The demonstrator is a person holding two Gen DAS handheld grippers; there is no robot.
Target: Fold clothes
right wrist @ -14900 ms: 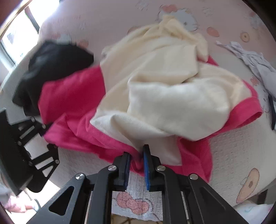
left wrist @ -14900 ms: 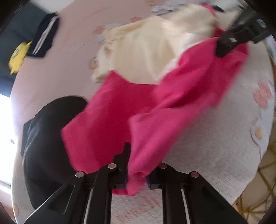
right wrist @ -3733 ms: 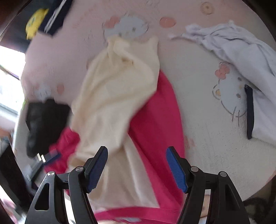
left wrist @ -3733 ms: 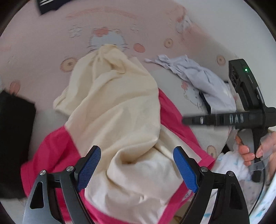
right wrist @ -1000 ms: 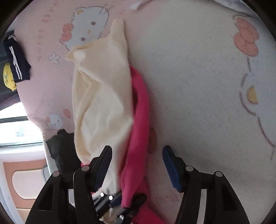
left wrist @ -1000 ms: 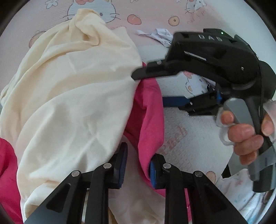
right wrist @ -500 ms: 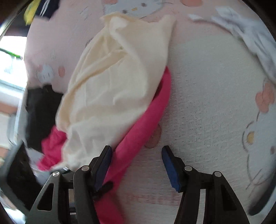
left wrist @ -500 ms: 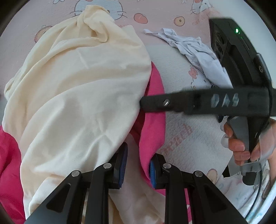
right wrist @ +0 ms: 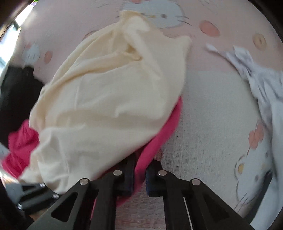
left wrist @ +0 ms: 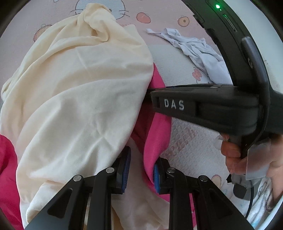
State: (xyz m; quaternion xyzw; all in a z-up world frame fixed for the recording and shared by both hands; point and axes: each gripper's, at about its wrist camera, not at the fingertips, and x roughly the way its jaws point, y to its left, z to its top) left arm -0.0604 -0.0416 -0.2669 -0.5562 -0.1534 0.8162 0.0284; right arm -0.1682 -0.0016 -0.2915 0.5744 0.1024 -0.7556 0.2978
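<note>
On the patterned bedcover (right wrist: pixel 212 115), my left gripper (left wrist: pixel 141 169) and right gripper (right wrist: pixel 140 174) both pinch the pink garment (right wrist: pixel 159 138) under a cream top (left wrist: pixel 79 97); white clothing (left wrist: pixel 199 51) lies apart.

A bed sheet (right wrist: pixel 208 113) covers the whole surface, pale pink toward its far side and white nearer, printed with cartoon cat faces (right wrist: pixel 155 16), small orange and pink round motifs (left wrist: pixel 143 17) and pink bows (right wrist: pixel 256 138). The weave shows a fine waffle-like texture on the white part. Faded pink lettering (left wrist: pixel 182 141) runs across the sheet near its close edge. At the far left corner in the right wrist view a bright window (right wrist: pixel 10 37) lets daylight in, with a dark frame beside it. The light is soft and even over the sheet.
</note>
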